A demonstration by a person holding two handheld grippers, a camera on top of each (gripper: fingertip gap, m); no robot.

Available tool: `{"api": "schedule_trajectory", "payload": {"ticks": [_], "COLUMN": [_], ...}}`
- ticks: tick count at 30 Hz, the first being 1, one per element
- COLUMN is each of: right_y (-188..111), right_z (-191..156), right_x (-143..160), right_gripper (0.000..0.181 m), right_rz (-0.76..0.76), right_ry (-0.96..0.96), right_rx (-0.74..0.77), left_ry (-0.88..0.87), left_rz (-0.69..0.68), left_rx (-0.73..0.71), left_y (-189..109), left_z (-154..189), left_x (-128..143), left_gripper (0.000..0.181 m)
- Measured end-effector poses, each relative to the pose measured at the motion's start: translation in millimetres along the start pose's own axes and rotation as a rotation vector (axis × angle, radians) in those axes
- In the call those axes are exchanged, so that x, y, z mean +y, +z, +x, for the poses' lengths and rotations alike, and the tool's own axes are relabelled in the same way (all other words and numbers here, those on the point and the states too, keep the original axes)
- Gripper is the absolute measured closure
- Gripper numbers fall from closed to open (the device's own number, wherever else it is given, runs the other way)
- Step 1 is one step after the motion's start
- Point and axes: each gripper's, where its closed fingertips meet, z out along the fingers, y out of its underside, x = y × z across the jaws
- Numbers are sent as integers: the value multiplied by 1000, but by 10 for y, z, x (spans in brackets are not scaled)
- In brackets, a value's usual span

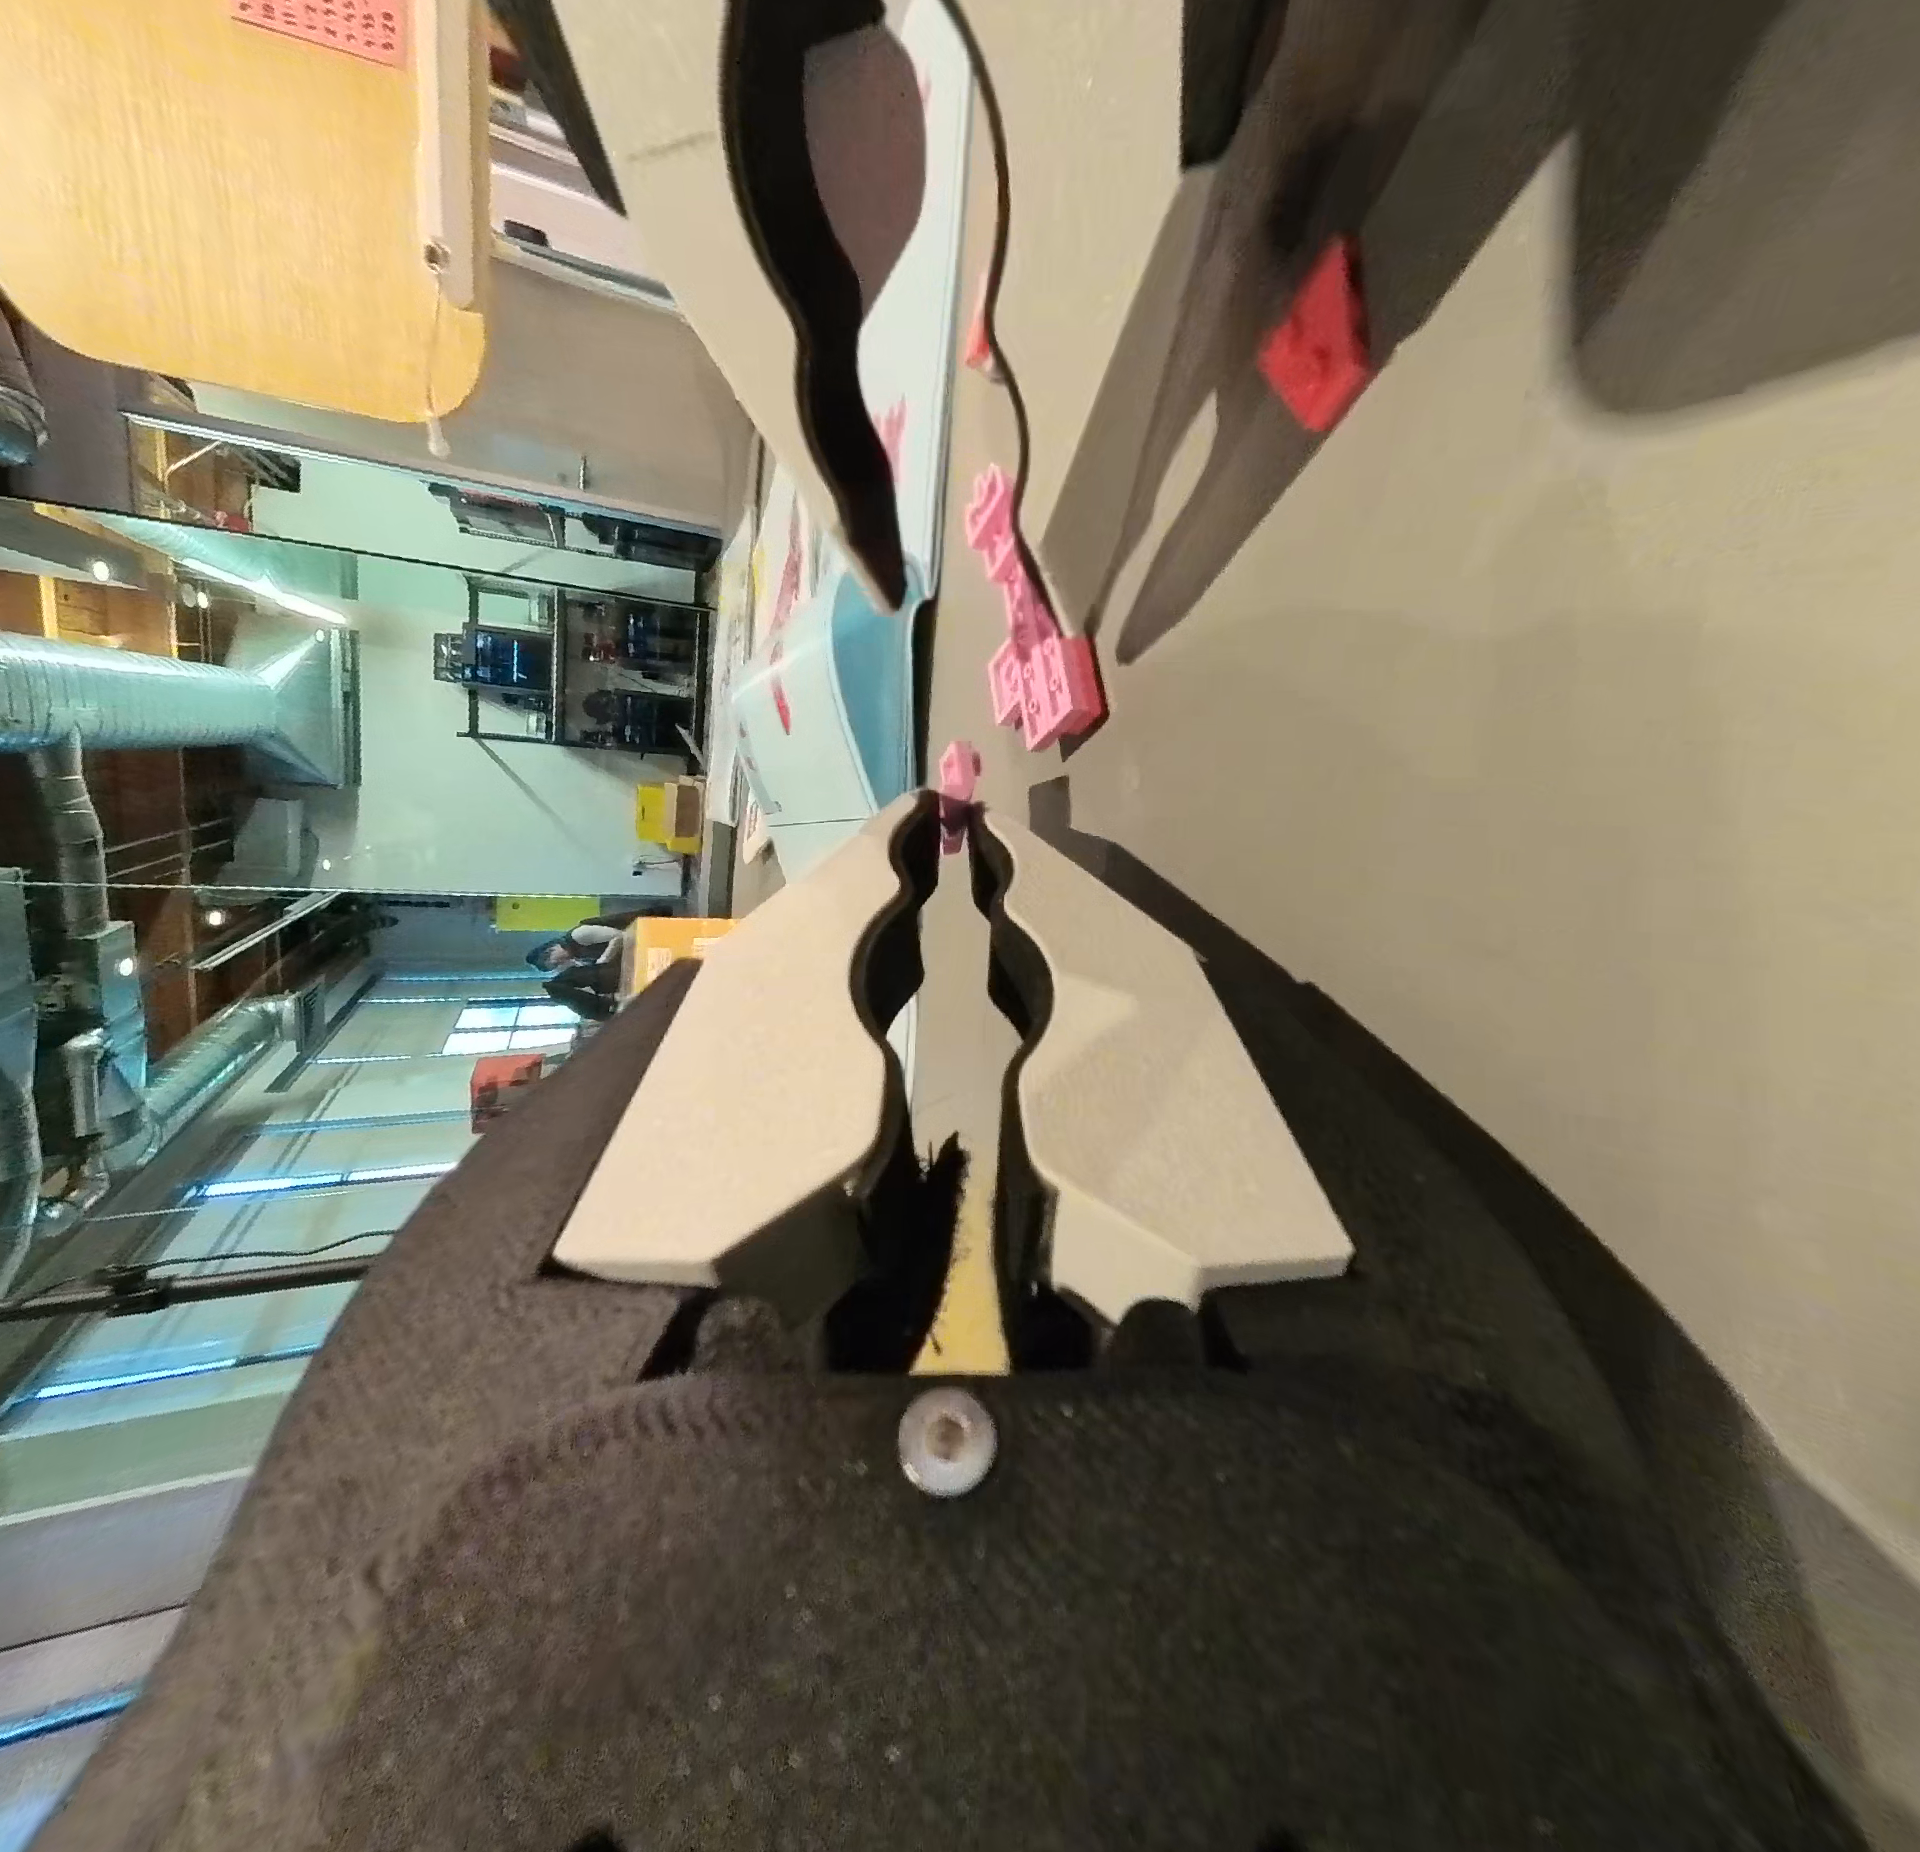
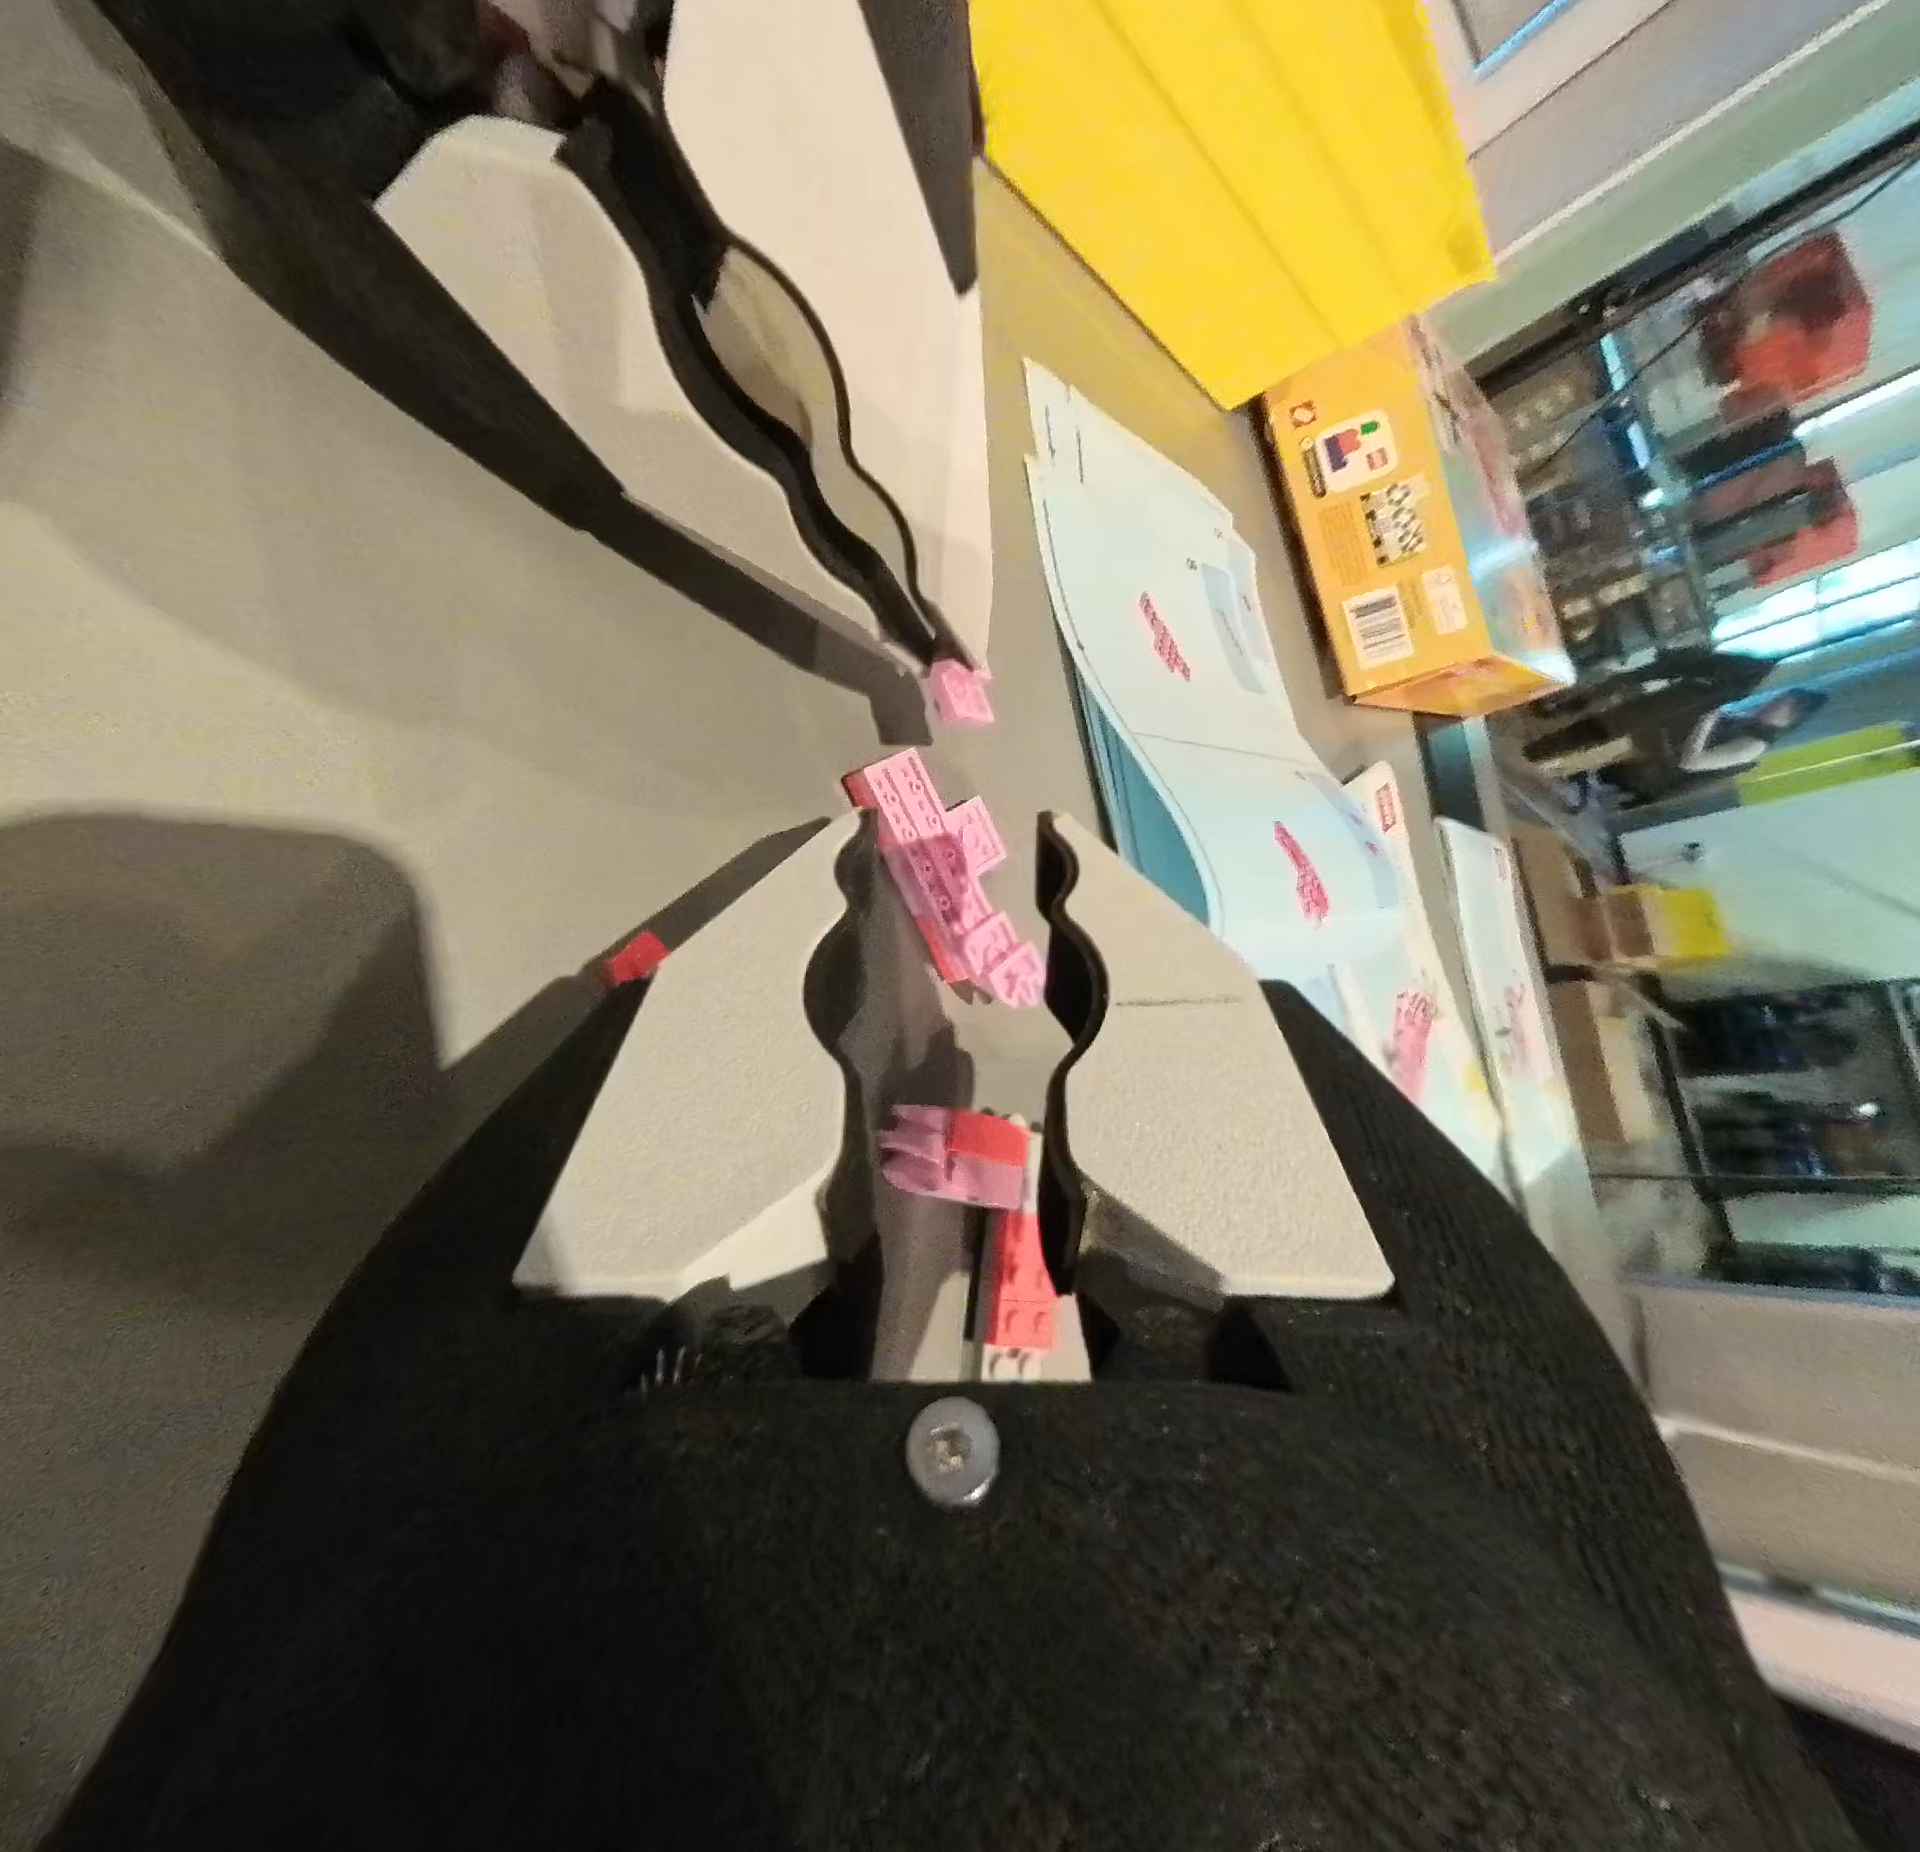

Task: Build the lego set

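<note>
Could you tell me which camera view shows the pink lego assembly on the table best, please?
The right wrist view: the pink lego assembly lies close, studs visible, between the open right gripper's fingers. The left wrist view shows it farther off, edge-on.

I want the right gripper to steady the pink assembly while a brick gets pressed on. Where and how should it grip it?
Probably across the narrow width of the pink assembly, one finger on each long side wall. It lies flat on the table, studs up, lengthwise between the right gripper's open jaws, so keep coming in along its length, clear of the left gripper's small pink brick.
</note>
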Motion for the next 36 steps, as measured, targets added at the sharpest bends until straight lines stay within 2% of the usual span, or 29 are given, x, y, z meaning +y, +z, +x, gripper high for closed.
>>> {"api": "schedule_trajectory", "payload": {"ticks": [5, 13, 16, 25, 27, 31, 36], "right_y": [-67, -18, -29, -38, -34, -24, -27], "right_z": [-36, -63, -52, -59, -33, -11, -43], "right_x": [-215, -213, -224, -252, -218, -132, -171], "right_gripper": [162, 168, 177, 178, 178, 178, 178], "right_rz": [86, 58, 53, 73, 54, 24, 25], "right_ry": [-112, -244, -296, -274, -280, -299, -344], "right_rx": [49, 101, 125, 114, 123, 129, 134], "left_ry": [-85, -122, -129, -260, -248, -157, -83], "left_rz": [69, 135, 176, 311, 316, 253, 226], "left_rx": [12, 46, 58, 127, 82, -4, -11], "left_y": [-61, -123, -166, -275, -279, -241, -213], "left_z": [-36, -16, -9, -41, -91, -126, -63], "left_x": [-110, -196, -250, -348, -340, -259, -260], "left_gripper": [176, 177, 177, 178, 180, 158, 162]}}
